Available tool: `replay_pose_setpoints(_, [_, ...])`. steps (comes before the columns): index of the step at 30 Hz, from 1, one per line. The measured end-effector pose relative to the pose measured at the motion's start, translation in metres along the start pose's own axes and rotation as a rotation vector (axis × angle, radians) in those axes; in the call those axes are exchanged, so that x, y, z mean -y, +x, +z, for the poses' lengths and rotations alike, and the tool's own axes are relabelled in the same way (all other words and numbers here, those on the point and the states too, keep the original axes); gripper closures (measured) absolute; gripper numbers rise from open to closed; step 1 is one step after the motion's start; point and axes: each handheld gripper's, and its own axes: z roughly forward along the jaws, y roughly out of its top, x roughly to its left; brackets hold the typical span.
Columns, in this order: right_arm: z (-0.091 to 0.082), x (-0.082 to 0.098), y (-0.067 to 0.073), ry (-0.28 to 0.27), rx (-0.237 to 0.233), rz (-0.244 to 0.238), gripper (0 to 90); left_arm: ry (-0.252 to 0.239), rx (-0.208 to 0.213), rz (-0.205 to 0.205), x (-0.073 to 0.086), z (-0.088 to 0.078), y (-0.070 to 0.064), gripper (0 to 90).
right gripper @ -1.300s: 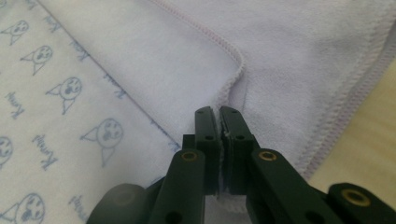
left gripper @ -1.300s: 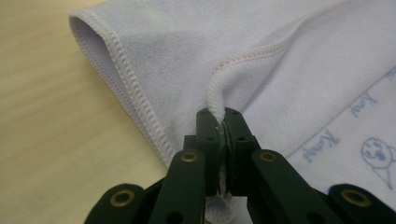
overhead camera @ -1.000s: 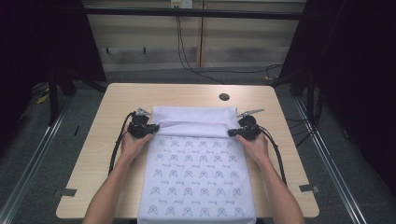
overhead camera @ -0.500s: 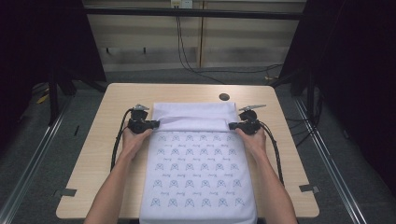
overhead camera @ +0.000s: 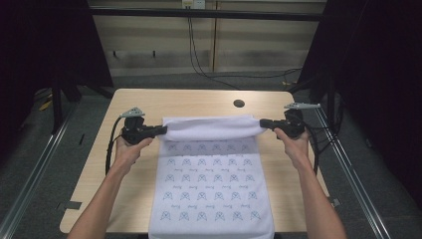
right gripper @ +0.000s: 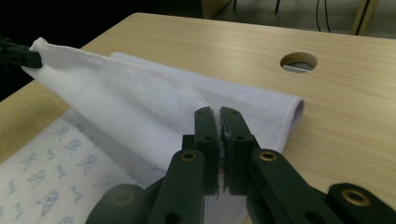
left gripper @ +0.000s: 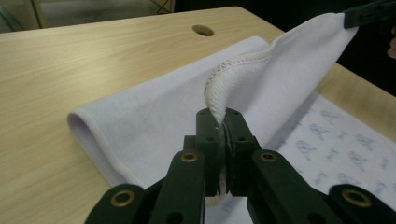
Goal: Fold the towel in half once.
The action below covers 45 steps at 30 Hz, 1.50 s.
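On the tabletop, high view:
Tabletop [overhead camera: 199,102]: light wood, with a round hole [overhead camera: 239,103] near its far edge.
Towel [overhead camera: 211,189]: white, printed with small blue figures, lying down the middle of the tabletop and hanging over the near edge; its far end is doubled over into a plain white band.
Left claw [overhead camera: 160,130]: closed on the left corner of that band, held in a hand [overhead camera: 130,149] coming in from the bottom.
Right claw [overhead camera: 263,123]: closed on the right corner of the band, held in the other hand [overhead camera: 294,144].
Band: stretched between the two claws, lifted a little off the tabletop.

Left claw view:
Left claw [left gripper: 223,116]: jaws pressed together on the stitched hem of the towel [left gripper: 154,121], which rises out of the pinch.
Towel: plain side folded over, printed side showing at the right; the fold's rounded edge rests on the wood.
Right claw [left gripper: 369,11]: far off at the top right, clamped on the other corner.

Right claw view:
Right claw [right gripper: 219,116]: jaws shut on a thin edge of the towel [right gripper: 140,98].
Towel: folded layer lying on the tabletop [right gripper: 350,116] just short of the hole [right gripper: 299,61]; the upper layer runs up to the left.
Left claw [right gripper: 18,53]: at the far left, gripping the other corner.
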Motion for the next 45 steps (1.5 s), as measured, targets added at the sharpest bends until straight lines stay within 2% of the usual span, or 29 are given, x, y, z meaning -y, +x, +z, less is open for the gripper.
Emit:
replay_pose_setpoints(3, [-0.016, 0.004, 0.009, -0.022, -0.031, -0.019, 86.7, -0.008, 0.020, 0.038, 0.001, -0.014, -0.014, 86.5])
replay_pose_setpoints(5, [-0.021, 0.006, 0.012, -0.016, -0.036, -0.029, 86.7, -0.010, 0.029, 0.043, 0.002, -0.019, -0.017, 86.4])
replay_pose_setpoints(8, [-0.041, 0.010, 0.030, -0.024, -0.068, -0.071, 86.7, -0.034, 0.048, 0.041, 0.003, -0.041, -0.029, 86.4])
replay_pose_setpoints(10, [-0.052, 0.008, 0.040, -0.038, -0.084, -0.089, 86.7, -0.044, 0.039, 0.053, 0.001, -0.054, -0.038, 86.4])
replay_pose_setpoints(11, [-0.057, 0.007, 0.045, -0.050, -0.097, -0.098, 86.7, -0.044, 0.039, 0.053, 0.001, -0.054, -0.038, 86.4])
replay_pose_setpoints(12, [-0.062, 0.007, 0.051, -0.057, -0.103, -0.106, 86.7, -0.065, 0.051, 0.068, 0.003, -0.067, -0.049, 86.3])
replay_pose_setpoints(13, [-0.062, 0.007, 0.051, -0.057, -0.103, -0.106, 86.7, -0.065, 0.051, 0.068, 0.003, -0.067, -0.049, 86.3])
replay_pose_setpoints(14, [-0.071, 0.008, 0.062, -0.054, -0.116, -0.135, 86.7, -0.072, 0.057, 0.069, 0.006, -0.073, -0.053, 86.3])
replay_pose_setpoints(15, [-0.071, 0.008, 0.062, -0.054, -0.116, -0.135, 86.7, -0.072, 0.062, 0.067, 0.009, -0.077, -0.056, 86.3])
replay_pose_setpoints(16, [-0.079, 0.013, 0.072, -0.035, -0.123, -0.158, 86.7, -0.036, 0.053, 0.083, 0.016, -0.082, -0.062, 86.3])
replay_pose_setpoints(17, [-0.083, 0.017, 0.077, -0.028, -0.132, -0.165, 86.7, -0.036, 0.053, 0.083, 0.016, -0.082, -0.062, 86.2])
replay_pose_setpoints(18, [-0.087, 0.021, 0.082, -0.023, -0.136, -0.169, 86.7, -0.021, 0.076, 0.073, 0.022, -0.086, -0.067, 86.3])
replay_pose_setpoints(19, [-0.091, 0.025, 0.087, -0.023, -0.137, -0.178, 86.7, -0.020, 0.076, 0.083, 0.024, -0.089, -0.070, 86.2])
replay_pose_setpoints(22, [-0.106, 0.033, 0.100, -0.039, -0.152, -0.196, 86.7, -0.057, 0.100, 0.087, 0.022, -0.103, -0.079, 86.2])
replay_pose_setpoints(25, [-0.117, 0.036, 0.106, -0.056, -0.166, -0.197, 86.7, -0.069, 0.111, 0.101, 0.021, -0.111, -0.087, 86.2])
replay_pose_setpoints(26, [-0.122, 0.038, 0.109, -0.064, -0.171, -0.200, 86.7, -0.055, 0.105, 0.108, 0.024, -0.113, -0.091, 86.1])
replay_pose_setpoints(28, [-0.129, 0.050, 0.116, -0.049, -0.176, -0.208, 86.7, 0.011, 0.121, 0.106, 0.045, -0.110, -0.100, 85.9])
replay_pose_setpoints(29, [-0.129, 0.050, 0.116, -0.049, -0.176, -0.208, 86.7, 0.011, 0.121, 0.106, 0.045, -0.110, -0.100, 85.9])
replay_pose_setpoints(30, [-0.127, 0.064, 0.117, -0.022, -0.193, -0.193, 86.6, 0.059, 0.140, 0.093, 0.065, -0.105, -0.103, 85.8])
replay_pose_setpoints(31, [-0.127, 0.064, 0.117, -0.022, -0.193, -0.193, 86.6, 0.059, 0.140, 0.093, 0.065, -0.105, -0.103, 85.7])
replay_pose_setpoints(32, [-0.124, 0.082, 0.118, 0.025, -0.202, -0.178, 86.4, 0.100, 0.152, 0.079, 0.085, -0.102, -0.105, 85.6])
replay_pose_setpoints(34, [-0.123, 0.101, 0.120, 0.067, -0.207, -0.160, 86.1, 0.129, 0.169, 0.058, 0.102, -0.101, -0.106, 85.0])
replay_pose_setpoints(36, [-0.122, 0.119, 0.121, 0.100, -0.234, -0.147, 85.0, 0.158, 0.189, 0.062, 0.114, -0.099, -0.107, 83.4])
replay_pose_setpoints(37, [-0.121, 0.126, 0.122, 0.123, -0.240, -0.145, 84.1, 0.158, 0.189, 0.062, 0.114, -0.099, -0.107, 82.8])
replay_pose_setpoints(38, [-0.121, 0.132, 0.123, 0.139, -0.256, -0.147, 83.3, 0.196, 0.213, 0.068, 0.123, -0.096, -0.109, 81.4])
replay_pose_setpoints(40, [-0.120, 0.143, 0.123, 0.171, -0.294, -0.135, 81.1, 0.221, 0.238, 0.087, 0.127, -0.096, -0.113, 80.7])
replay_pose_setpoints(43, [-0.122, 0.154, 0.125, 0.199, -0.324, -0.122, 78.1, 0.236, 0.254, 0.105, 0.129, -0.098, -0.119, 78.0])
replay_pose_setpoints(44, [-0.123, 0.163, 0.127, 0.239, -0.369, -0.127, 75.7, 0.238, 0.272, 0.126, 0.130, -0.103, -0.124, 77.0])
replay_pose_setpoints(45, [-0.123, 0.163, 0.127, 0.239, -0.369, -0.127, 75.7, 0.238, 0.272, 0.126, 0.130, -0.103, -0.124, 76.0])
